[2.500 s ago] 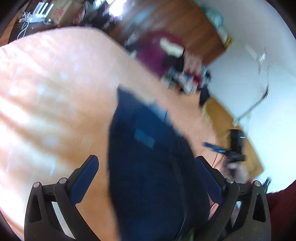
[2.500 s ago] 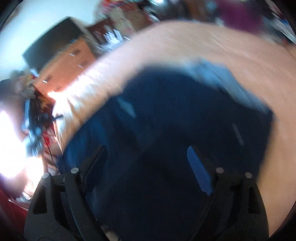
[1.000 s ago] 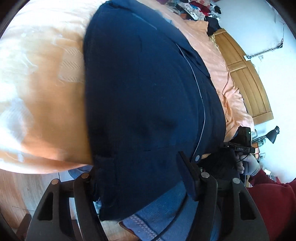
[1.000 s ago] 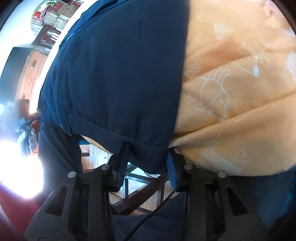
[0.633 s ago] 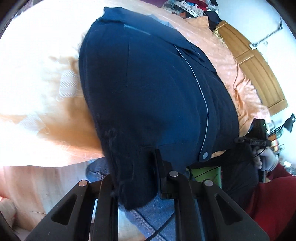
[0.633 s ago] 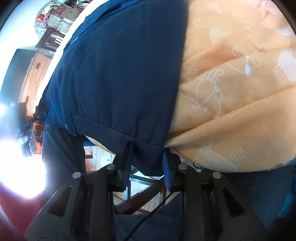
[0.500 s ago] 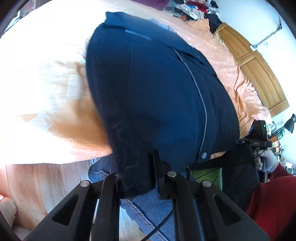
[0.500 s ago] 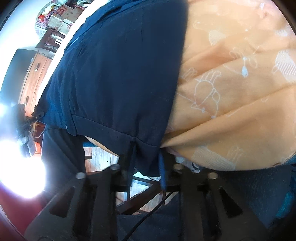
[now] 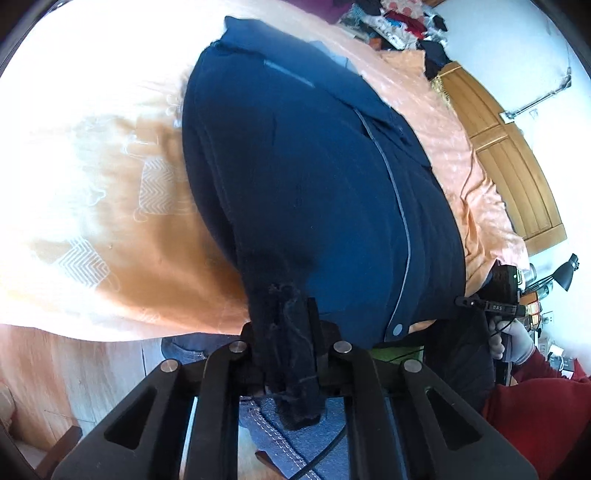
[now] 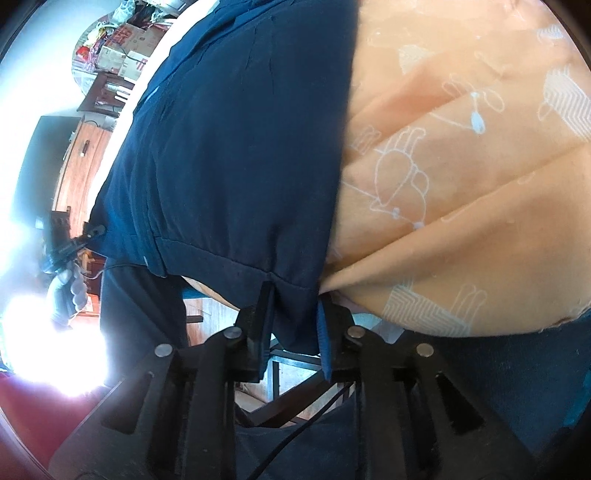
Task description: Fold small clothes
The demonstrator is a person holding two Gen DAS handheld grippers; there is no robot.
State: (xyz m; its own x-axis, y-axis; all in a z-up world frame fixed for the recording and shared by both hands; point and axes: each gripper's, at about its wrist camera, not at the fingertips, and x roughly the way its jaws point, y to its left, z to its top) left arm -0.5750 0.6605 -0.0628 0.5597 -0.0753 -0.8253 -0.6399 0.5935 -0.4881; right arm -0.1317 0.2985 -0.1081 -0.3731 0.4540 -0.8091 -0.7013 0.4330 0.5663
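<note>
With both hem corners pinched, left gripper [image 9: 284, 332] & right gripper [image 10: 291, 325] are gripping navy shirt [image 9: 314, 184]; next: carrying hem toward collar at 12 o'clock.

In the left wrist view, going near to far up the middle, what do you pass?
Left gripper, jaws shut on the shirt's hem → navy shirt spread flat → its collar → orange bedspread → clutter pile.

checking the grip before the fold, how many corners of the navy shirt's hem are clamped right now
2. The left claw is shut on one bottom corner of the navy shirt, bunched between its fingers; the right claw pinches the other hem corner, by the side slit.
</note>
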